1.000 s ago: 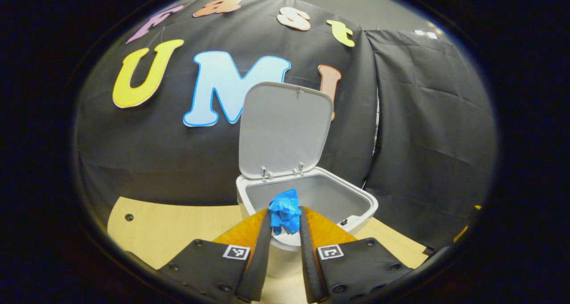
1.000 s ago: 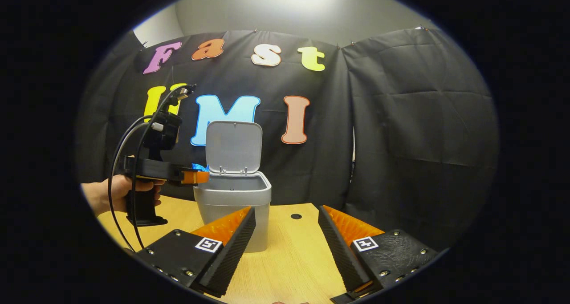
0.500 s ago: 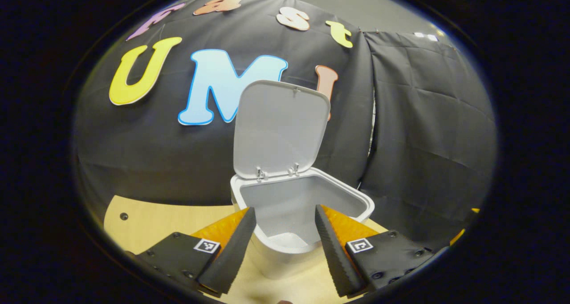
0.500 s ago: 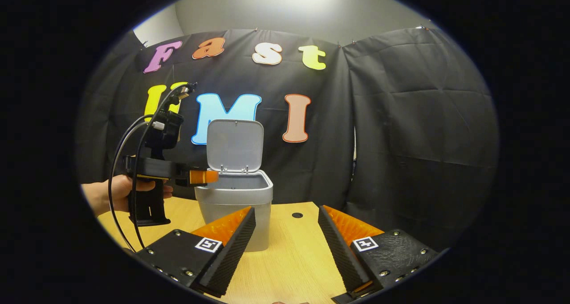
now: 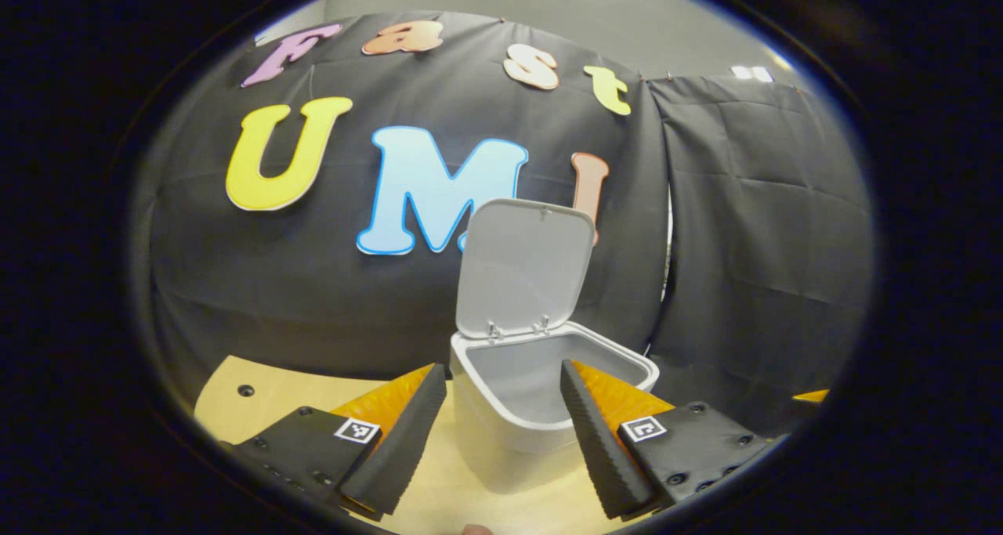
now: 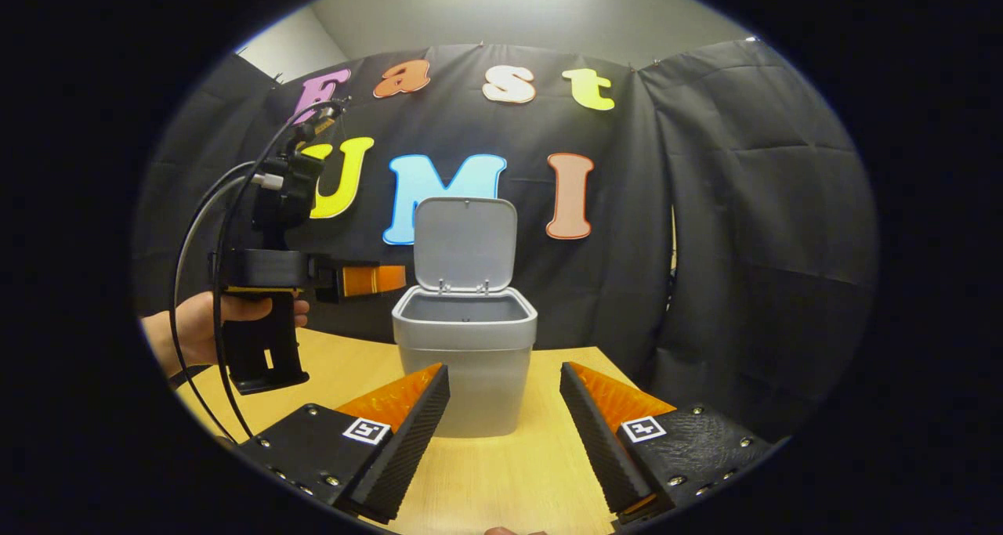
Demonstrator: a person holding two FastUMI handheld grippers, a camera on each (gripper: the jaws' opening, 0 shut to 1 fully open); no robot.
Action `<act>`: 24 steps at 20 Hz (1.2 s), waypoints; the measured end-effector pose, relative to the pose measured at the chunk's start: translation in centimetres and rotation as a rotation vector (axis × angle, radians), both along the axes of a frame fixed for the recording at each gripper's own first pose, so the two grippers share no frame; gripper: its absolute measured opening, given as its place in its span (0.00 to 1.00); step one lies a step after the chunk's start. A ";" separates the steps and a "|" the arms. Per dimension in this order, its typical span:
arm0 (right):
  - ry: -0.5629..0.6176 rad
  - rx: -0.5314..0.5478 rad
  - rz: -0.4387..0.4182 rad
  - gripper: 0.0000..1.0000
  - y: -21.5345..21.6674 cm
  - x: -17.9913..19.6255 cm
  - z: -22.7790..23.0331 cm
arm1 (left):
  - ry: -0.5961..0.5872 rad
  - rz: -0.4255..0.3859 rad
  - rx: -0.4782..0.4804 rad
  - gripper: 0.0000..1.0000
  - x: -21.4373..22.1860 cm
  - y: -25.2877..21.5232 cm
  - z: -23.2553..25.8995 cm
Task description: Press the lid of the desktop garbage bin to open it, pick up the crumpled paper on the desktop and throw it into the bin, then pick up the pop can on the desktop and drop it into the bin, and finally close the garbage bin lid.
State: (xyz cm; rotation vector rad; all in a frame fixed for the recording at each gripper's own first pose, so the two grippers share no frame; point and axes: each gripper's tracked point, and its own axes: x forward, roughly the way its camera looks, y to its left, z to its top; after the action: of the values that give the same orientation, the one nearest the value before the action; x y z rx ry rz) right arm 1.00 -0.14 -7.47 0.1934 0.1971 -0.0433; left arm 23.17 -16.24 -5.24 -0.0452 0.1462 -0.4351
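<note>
Left gripper view: left gripper [image 5: 501,382] at the bottom centre of the frame, fingers spread wide, nothing between them. Bin [image 5: 541,410] sits just right of centre in the lower half, on the table [image 5: 258,398], behind the fingers. Lid [image 5: 525,267] stands upright, hinged at the bin's back rim, centre of the frame. Bin's inside looks bare grey as far as it can be seen; bottom is hidden. Crumpled paper and can: cannot tell where they are.

Right gripper view: right gripper [image 6: 501,382] at the bottom centre, fingers wide apart, empty. Bin [image 6: 466,363] is centre frame, standing on the table [image 6: 517,480], seen through the gap between the fingers, apart from them. Lid [image 6: 465,241] is up, above the bin. Left gripper [image 6: 376,279] is at the left middle of the frame, held by a hand [image 6: 196,335], level with the bin's rim, its tip just left of the bin, not touching. Cables [image 6: 200,229] loop up from it at upper left.
</note>
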 end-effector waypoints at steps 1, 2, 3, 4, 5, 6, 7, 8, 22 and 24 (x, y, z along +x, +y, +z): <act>0.002 0.004 0.026 0.92 0.9 0.1 -0.2 | -0.018 0.019 0.004 0.96 -0.4 0.9 0.5; 0.003 0.006 0.051 0.92 1.8 0.3 -0.3 | -0.033 0.037 0.006 0.95 -0.9 1.9 0.9; 0.003 0.008 0.076 0.92 2.8 0.4 -0.5 | -0.042 0.051 0.005 0.95 -1.4 2.7 1.1; 0.002 0.009 0.099 0.92 3.7 0.6 -0.5 | -0.051 0.071 0.004 0.96 -1.9 3.8 1.4; 0.001 0.012 0.124 0.92 4.6 0.8 -0.6 | -0.061 0.089 0.004 0.95 -2.3 4.8 1.7; 0.001 0.016 0.150 0.92 5.7 1.0 -0.6 | -0.070 0.110 0.007 0.94 -2.7 5.9 2.0; 0.001 0.021 0.172 0.92 6.7 1.0 -0.8 | -0.081 0.130 0.008 0.94 -3.0 6.9 2.3; 0.003 0.026 0.191 0.92 7.5 1.2 -0.8 | -0.091 0.145 0.007 0.94 -3.2 7.8 2.6; 0.188 0.039 0.305 0.92 16.5 3.1 -8.3 | -0.134 0.220 0.005 0.95 -7.2 16.1 5.7; 0.224 0.042 0.342 0.92 17.6 3.2 -9.7 | -0.113 0.224 -0.007 0.96 -7.5 16.4 5.1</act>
State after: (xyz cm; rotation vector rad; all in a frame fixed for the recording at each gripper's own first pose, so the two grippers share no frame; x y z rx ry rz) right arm 4.17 17.48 -17.12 0.1949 0.4519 0.2804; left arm 15.69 0.14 -0.17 -0.0428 0.0277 -0.2141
